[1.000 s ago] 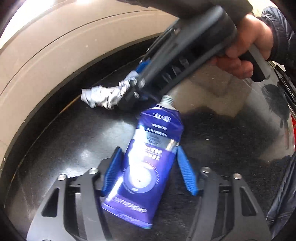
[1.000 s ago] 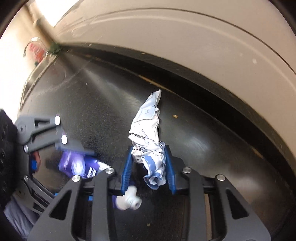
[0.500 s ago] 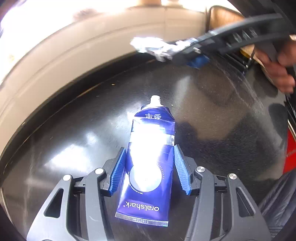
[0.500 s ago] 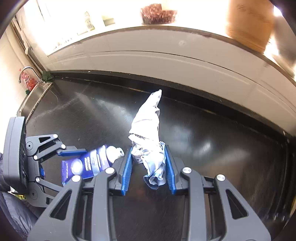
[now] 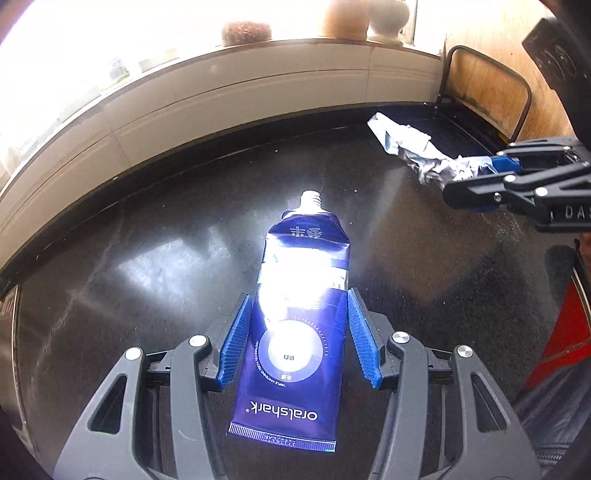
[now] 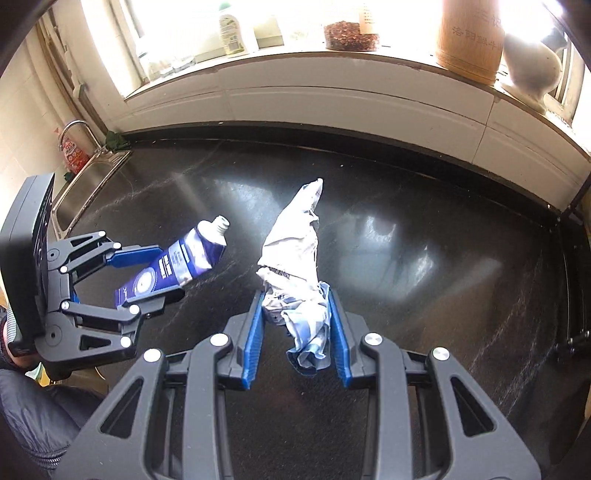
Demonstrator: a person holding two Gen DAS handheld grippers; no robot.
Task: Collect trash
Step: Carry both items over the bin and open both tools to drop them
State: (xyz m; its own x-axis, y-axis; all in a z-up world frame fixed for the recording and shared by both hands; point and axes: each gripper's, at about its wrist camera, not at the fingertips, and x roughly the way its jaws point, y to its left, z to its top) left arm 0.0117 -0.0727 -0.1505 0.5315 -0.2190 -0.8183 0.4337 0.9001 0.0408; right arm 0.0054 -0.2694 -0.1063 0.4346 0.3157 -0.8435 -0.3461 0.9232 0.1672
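Observation:
A flattened blue toothpaste tube [image 5: 301,325] with no cap hangs above the black counter, my left gripper [image 5: 297,328] shut on its sides. From the right wrist view the same tube [image 6: 173,266] and left gripper [image 6: 147,275] appear at the left. A crumpled white and blue wrapper [image 6: 295,266] sticks up between the blue pads of my right gripper [image 6: 297,326], which is shut on it. In the left wrist view that wrapper [image 5: 410,149] and the right gripper [image 5: 476,171] are at the upper right.
The glossy black countertop [image 6: 406,236] lies below both grippers. A white backsplash and windowsill carry a bottle [image 6: 232,31], a dish [image 6: 351,35], a wooden jar [image 6: 469,40] and a white vase [image 6: 532,70]. A sink with a tap [image 6: 79,166] is at far left. A wood-panelled rack [image 5: 487,85] stands right.
Both grippers have risen off the counter with their loads. The windowsill has come into sight. The right gripper has drifted to the right, away from the tube.

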